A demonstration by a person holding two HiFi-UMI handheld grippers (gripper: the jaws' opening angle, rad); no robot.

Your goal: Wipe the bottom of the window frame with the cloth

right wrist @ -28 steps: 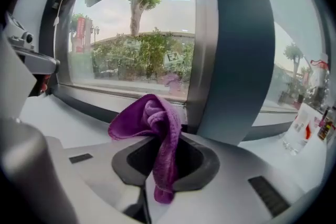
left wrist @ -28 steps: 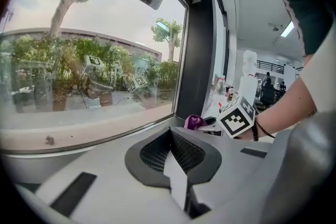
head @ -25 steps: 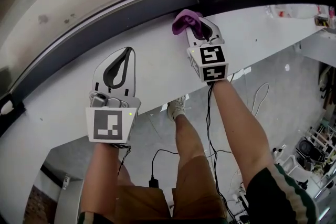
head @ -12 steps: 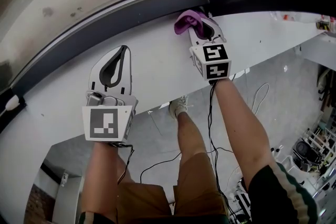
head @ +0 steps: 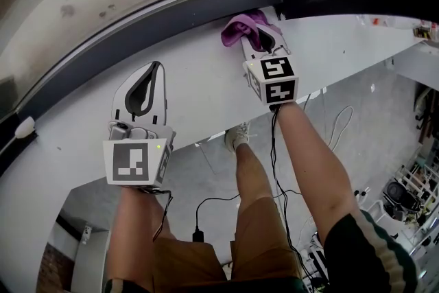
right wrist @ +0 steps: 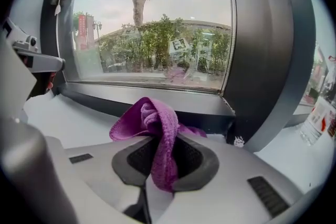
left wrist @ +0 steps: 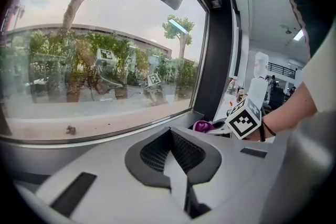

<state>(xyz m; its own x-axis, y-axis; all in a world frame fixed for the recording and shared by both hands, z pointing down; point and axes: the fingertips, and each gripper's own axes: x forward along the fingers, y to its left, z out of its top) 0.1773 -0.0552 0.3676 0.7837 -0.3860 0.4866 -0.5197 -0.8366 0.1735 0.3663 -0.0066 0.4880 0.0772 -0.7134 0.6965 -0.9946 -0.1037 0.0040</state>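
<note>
- The left gripper is seen with its jaws closed on nothing, over the white sill, well apart from the cloth
- The purple cloth is judged soft, light and limp, and is best gripped by a bunched fold so that a wad projects past the jaw tips
- The cloth is clamped in the right gripper and bunched ahead of its tips at the dark bottom rail of the window frame, near the right corner

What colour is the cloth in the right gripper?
Purple cloth; shows best in the right gripper view.
</note>
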